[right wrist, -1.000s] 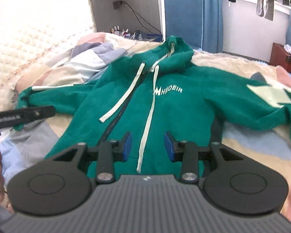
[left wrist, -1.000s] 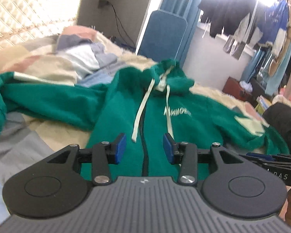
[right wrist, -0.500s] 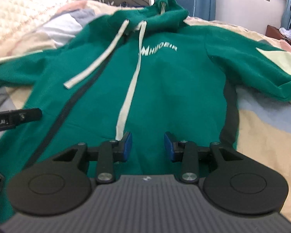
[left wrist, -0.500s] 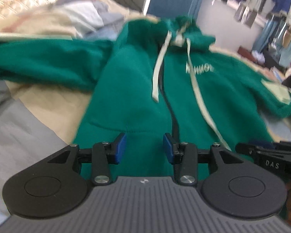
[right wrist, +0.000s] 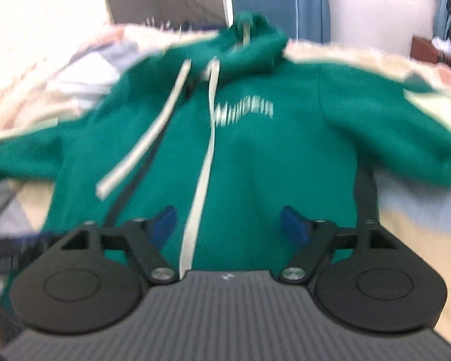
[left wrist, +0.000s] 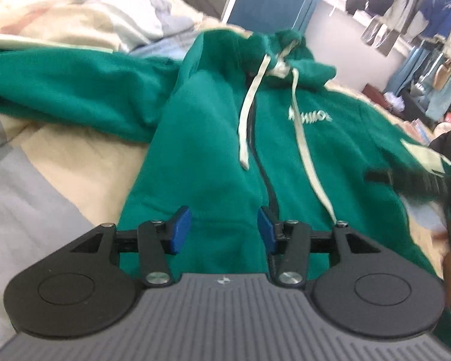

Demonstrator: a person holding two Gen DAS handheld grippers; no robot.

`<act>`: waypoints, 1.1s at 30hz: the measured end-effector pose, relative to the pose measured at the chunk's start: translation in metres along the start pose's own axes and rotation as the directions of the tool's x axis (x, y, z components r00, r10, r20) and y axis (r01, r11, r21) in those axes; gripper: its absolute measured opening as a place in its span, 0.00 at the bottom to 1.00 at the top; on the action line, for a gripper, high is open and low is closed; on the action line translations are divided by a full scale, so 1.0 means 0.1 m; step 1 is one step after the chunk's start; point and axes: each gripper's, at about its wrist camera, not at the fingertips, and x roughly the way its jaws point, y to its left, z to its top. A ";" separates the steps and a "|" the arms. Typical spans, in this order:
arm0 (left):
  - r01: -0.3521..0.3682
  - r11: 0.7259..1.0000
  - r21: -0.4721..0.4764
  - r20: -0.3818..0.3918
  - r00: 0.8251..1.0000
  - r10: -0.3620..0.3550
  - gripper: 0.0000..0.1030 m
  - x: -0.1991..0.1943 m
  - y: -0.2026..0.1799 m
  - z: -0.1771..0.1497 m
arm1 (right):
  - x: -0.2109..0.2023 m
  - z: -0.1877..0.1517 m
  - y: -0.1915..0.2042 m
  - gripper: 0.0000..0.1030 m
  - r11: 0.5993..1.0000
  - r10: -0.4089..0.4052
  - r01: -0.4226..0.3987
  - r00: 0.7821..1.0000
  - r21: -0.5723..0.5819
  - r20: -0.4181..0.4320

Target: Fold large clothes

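Both grippers dropped toward hoodie (left wrist: 213, 150), seemingly untouched.

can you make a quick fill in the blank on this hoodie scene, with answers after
1. The hoodie spread on the bed is ____ in colour.
2. Two pale ____ hang from its hood down the chest.
3. The right gripper has ____ between its opening jaws.

Missing words: green; drawstrings; nothing
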 end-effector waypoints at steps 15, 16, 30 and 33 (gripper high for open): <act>0.078 0.997 -0.027 0.089 0.993 -0.076 0.56 0.39 0.48 0.27 | 1.75 2.44 -0.11 0.79 0.987 -0.074 0.044 0.978 0.153 0.197; 0.082 0.996 -0.033 0.092 0.993 -0.079 0.56 0.43 0.50 0.28 | 1.89 2.54 -0.12 0.79 0.988 -0.068 0.036 0.976 0.153 0.207; 0.137 0.985 -0.107 0.186 0.976 -0.116 0.56 0.53 0.66 0.32 | 3.28 3.02 -0.19 0.25 0.968 -0.249 0.250 0.966 -0.003 0.075; 0.134 0.984 -0.114 0.187 0.976 -0.111 0.56 0.52 0.68 0.33 | 3.02 3.04 -0.13 0.24 0.971 -0.235 0.238 0.963 -0.012 0.129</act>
